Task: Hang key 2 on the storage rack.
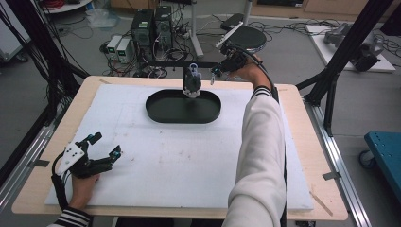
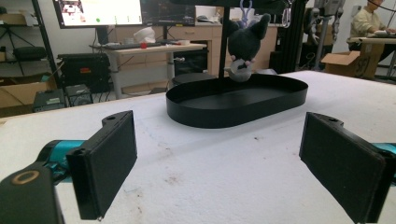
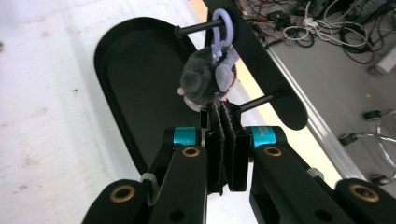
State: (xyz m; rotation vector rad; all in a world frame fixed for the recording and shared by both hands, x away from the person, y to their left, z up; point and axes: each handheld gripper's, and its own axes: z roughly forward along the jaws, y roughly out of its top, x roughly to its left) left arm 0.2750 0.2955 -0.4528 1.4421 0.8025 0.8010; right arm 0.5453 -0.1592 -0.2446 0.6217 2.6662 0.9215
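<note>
Small dark grey plush toy with lilac plastic clip (image 1: 192, 81) hangs from upper peg of black stand (image 3: 261, 56) at far edge of white foam tabletop (image 1: 189, 165), over far rim of black oval tray (image 1: 183, 107).

Right gripper (image 3: 227, 108) just beside toy, near lower peg; jaws pressed flat together, nothing seen between pads.

Left gripper (image 1: 105, 144) near left front corner, jaws spread wide, empty.

Broad bare foam between tray and front edge; right edge strip also free.
</note>
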